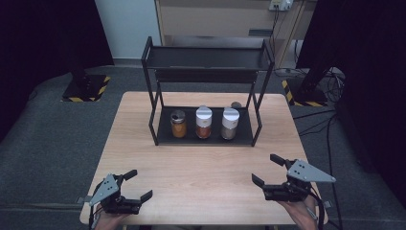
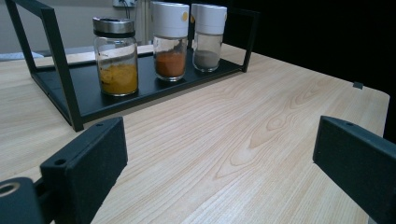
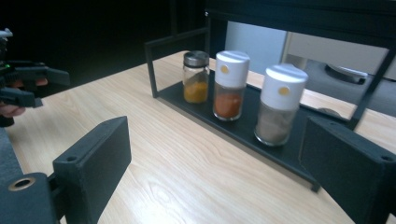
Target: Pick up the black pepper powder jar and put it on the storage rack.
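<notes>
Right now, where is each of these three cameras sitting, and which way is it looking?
High view: above the person's side, looking forward and down on the table and black rack; hands, left claw and right claw enter below.
Left gripper view: rides the left claw, low over the table, facing the rack; own open jaws show.
Right gripper view: rides the right claw, facing the rack; own jaws, the other claw at left.
Shared: all three show three spice jars on the bottom shelf.
</notes>
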`<state>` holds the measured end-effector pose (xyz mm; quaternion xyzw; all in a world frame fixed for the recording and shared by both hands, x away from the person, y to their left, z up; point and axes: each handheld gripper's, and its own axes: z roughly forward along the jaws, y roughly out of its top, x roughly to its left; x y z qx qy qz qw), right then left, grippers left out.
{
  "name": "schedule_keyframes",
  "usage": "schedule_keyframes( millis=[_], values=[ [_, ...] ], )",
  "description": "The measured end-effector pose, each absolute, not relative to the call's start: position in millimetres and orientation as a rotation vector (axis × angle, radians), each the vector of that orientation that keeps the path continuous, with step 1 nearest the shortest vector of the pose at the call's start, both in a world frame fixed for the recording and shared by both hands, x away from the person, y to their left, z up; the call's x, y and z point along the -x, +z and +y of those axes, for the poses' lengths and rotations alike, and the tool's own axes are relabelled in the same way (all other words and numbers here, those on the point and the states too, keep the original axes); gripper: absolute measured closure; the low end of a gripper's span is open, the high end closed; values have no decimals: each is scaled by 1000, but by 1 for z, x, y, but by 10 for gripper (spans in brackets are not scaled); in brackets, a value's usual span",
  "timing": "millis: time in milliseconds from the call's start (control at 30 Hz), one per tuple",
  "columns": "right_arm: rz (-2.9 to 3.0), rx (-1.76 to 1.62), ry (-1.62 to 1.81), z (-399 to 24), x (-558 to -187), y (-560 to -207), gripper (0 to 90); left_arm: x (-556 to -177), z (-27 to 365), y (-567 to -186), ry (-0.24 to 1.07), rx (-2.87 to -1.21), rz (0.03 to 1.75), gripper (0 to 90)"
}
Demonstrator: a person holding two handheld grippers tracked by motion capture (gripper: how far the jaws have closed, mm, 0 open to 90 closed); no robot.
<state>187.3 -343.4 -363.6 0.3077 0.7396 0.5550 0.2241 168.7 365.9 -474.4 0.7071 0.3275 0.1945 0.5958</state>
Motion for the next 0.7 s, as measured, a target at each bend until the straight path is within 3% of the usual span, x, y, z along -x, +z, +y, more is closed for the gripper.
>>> schedule_keyframes(
  millis=[700],
  values=[
    [1989, -962, 1511, -373, -164, -421, 90, -170, 369, -476, 443, -1629, 781, 22]
  ],
)
